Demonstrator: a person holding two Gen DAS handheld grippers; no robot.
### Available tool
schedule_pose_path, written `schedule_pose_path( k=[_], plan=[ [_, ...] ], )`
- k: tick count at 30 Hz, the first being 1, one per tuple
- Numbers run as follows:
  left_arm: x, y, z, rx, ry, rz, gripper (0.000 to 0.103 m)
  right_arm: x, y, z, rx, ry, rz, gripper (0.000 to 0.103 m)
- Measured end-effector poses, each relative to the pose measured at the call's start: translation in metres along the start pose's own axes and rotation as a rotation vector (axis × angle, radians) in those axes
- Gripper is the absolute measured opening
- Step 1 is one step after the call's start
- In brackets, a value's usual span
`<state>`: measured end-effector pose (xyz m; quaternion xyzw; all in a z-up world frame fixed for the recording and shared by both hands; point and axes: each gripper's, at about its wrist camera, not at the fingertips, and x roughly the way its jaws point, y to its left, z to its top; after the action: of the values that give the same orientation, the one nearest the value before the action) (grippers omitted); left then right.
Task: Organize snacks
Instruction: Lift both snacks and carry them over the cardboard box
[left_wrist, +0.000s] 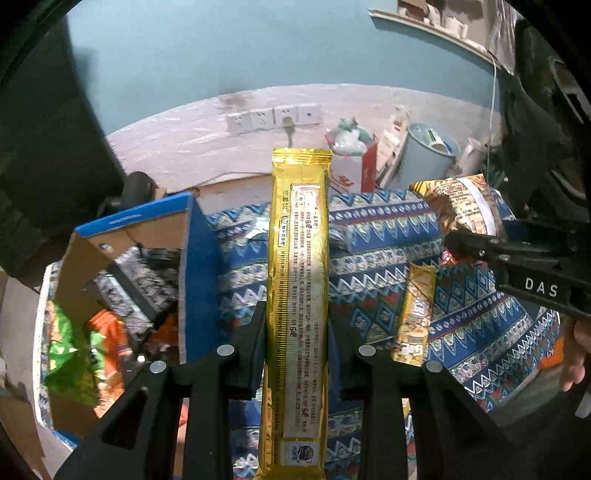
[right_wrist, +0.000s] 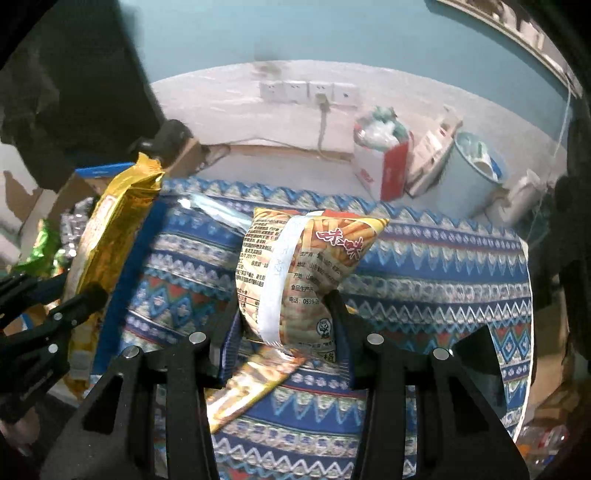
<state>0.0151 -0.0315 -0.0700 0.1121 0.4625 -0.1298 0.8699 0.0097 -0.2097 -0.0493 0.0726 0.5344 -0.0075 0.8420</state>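
Between left gripper (left_wrist: 297, 325) pads, gold packet (left_wrist: 298, 280)

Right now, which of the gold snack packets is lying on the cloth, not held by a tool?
The short gold packet lies flat on the patterned cloth; the long gold packet is gripped upright in the left tool.

Long gold snack packet (left_wrist: 297, 295) upright, puffed orange chip bag (right_wrist: 295, 273) raised

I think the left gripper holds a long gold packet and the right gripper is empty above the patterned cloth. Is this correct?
Not quite. The right gripper is not empty: its jaws are shut on a bag of fries-style snacks, as the right wrist view shows. The rest holds: the left gripper holds the long gold packet above the patterned cloth.
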Motion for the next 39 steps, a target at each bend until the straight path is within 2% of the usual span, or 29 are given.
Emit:
schedule_pose_path(
  k=[7,17,27,39],
  plan=[
    [-0.021,0.031,-0.002,-0.044,-0.037,0.026,0.029,-0.01,0.043,0.014,-0.061,-0.028,0.042,0.043],
    [-0.036,0.08,-0.009,-0.119,-0.068,0.071,0.029,-0.004,0.101,0.031,-0.134,-0.028,0.091,0.043],
    [-0.04,0.132,-0.021,-0.222,-0.07,0.101,0.029,0.007,0.158,0.045,-0.187,-0.016,0.137,0.043],
    [-0.03,0.189,-0.042,-0.345,-0.029,0.119,0.029,0.03,0.221,0.053,-0.257,0.018,0.191,0.043]
  ],
)
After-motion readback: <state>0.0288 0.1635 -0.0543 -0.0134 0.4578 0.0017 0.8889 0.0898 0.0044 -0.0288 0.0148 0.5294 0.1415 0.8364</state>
